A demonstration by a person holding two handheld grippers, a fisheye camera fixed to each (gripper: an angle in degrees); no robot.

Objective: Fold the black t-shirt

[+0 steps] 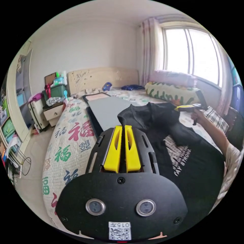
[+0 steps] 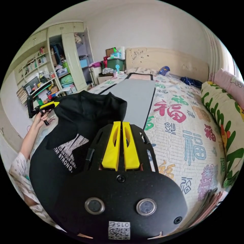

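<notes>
The black t-shirt point(image 1: 162, 132) with a white print hangs lifted over the bed, stretched between both grippers. In the left gripper view my left gripper point(image 1: 122, 126) has its yellow jaws shut on a pinch of the shirt's upper edge. The right gripper point(image 1: 188, 107), held by a hand, grips the far upper edge of the shirt. In the right gripper view my right gripper point(image 2: 121, 123) is shut, with the black t-shirt point(image 2: 84, 111) bunched at its jaw tips. The left gripper point(image 2: 48, 105) shows at the shirt's far corner in a hand.
A bed quilt point(image 2: 188, 132) printed with large characters lies under the shirt, with a grey mat point(image 2: 134, 99) on it. A rolled green-patterned cover point(image 1: 172, 92) lies by the window. A nightstand point(image 1: 52, 111), storage boxes and open shelves point(image 2: 43, 78) stand beside the bed.
</notes>
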